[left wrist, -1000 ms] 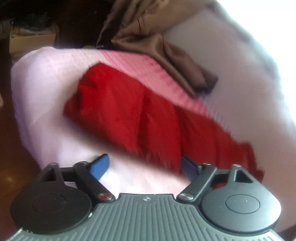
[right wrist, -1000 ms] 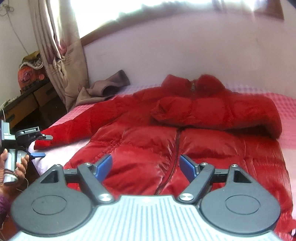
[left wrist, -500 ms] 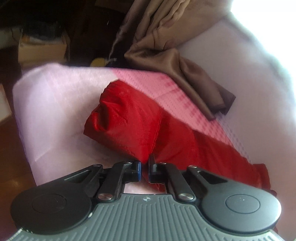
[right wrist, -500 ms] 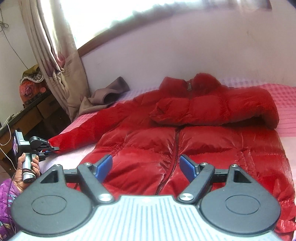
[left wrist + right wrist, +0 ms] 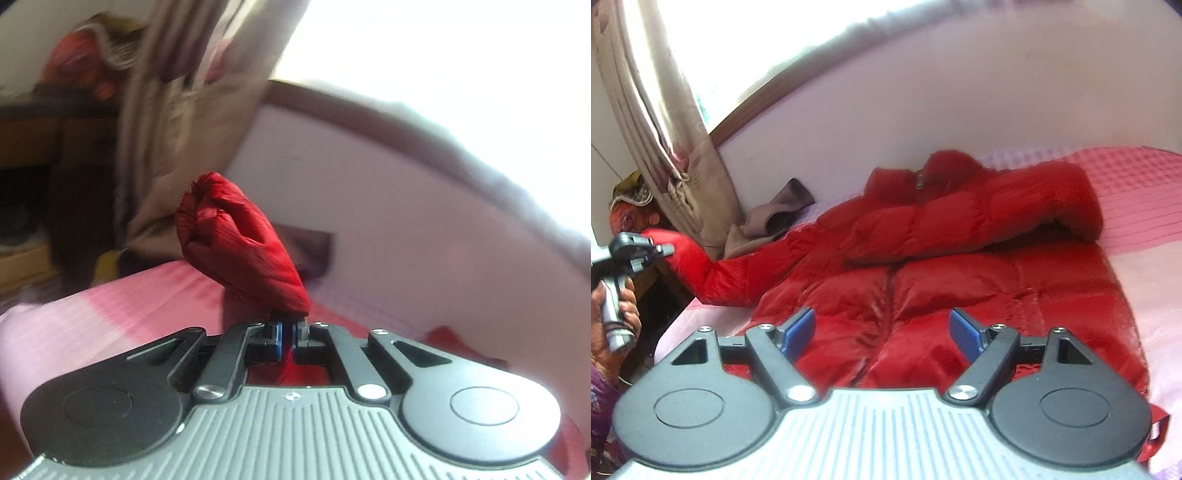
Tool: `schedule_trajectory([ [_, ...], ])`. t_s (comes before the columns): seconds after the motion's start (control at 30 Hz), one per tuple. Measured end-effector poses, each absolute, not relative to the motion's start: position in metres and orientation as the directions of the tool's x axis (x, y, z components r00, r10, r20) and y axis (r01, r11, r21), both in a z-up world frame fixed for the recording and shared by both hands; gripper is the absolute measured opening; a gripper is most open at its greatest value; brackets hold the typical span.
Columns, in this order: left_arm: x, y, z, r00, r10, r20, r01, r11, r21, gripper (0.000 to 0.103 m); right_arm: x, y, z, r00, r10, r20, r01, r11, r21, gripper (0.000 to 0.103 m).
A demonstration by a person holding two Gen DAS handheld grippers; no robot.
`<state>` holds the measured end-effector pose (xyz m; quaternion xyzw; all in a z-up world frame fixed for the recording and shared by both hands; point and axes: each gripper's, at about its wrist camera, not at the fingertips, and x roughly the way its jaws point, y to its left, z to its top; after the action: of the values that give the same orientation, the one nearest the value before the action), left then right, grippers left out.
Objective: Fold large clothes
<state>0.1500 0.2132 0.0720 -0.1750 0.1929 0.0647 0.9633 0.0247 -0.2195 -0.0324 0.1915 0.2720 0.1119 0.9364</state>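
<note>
Closest to you in the left wrist view, your left tongs (image 5: 287,332) are clenched on the end of the red jacket's sleeve (image 5: 240,251). A thin strip of red cloth shows between the two blue pads (image 5: 277,334), and the puffy cuff stands up just beyond the tips, raised off the pink bedsheet (image 5: 122,306). Past the cuff hang a beige curtain (image 5: 184,103) and a pale wall, with a bright window above; this view is blurred.

In the right wrist view, your right tongs (image 5: 882,328) are released, the blue pads (image 5: 799,328) spread wide with nothing between them. They hover over the lower front of the red jacket (image 5: 960,266), near its hem, and the zip line runs up between the two fingers. The jacket lies front-up on the bedsheet (image 5: 1145,221), collar towards the wall. One sleeve is folded across the chest. The other stretches out to the left, where its end meets your left tongs (image 5: 666,250) at the bed's edge, gripped in your left hand (image 5: 613,314).

Farther back, a brown cloth (image 5: 775,218) lies crumpled on the bed beside the curtain (image 5: 665,140), near the jacket's shoulder. Behind everything stands the pale wall under the window.
</note>
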Motion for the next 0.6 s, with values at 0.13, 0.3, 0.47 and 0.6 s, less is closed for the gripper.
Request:
schedule_trajectory([
  [0.13,0.16,0.161,0.094,0.927,-0.023,-0.373,-0.096,0.95,-0.297,0.004,0.022,-0.231,-0.031,0.838,0.31,-0.448,-0.102,0.897,0.431,0.08],
  [0.3,0.173,0.102,0.103,0.915,-0.126,-0.383,0.006,0.954,-0.3,0.004,0.02,-0.247,-0.031,0.852,0.303,-0.426,-0.089,0.888,0.452,0.08],
  [0.47,0.183,0.046,0.1,0.895,-0.193,-0.401,0.084,0.958,-0.274,0.004,0.017,-0.266,-0.037,0.863,0.296,-0.41,-0.069,0.872,0.485,0.08],
  [0.6,0.185,-0.001,0.088,0.876,-0.243,-0.416,0.151,0.958,-0.243,0.004,0.016,-0.281,-0.044,0.866,0.291,-0.406,-0.053,0.862,0.505,0.08],
])
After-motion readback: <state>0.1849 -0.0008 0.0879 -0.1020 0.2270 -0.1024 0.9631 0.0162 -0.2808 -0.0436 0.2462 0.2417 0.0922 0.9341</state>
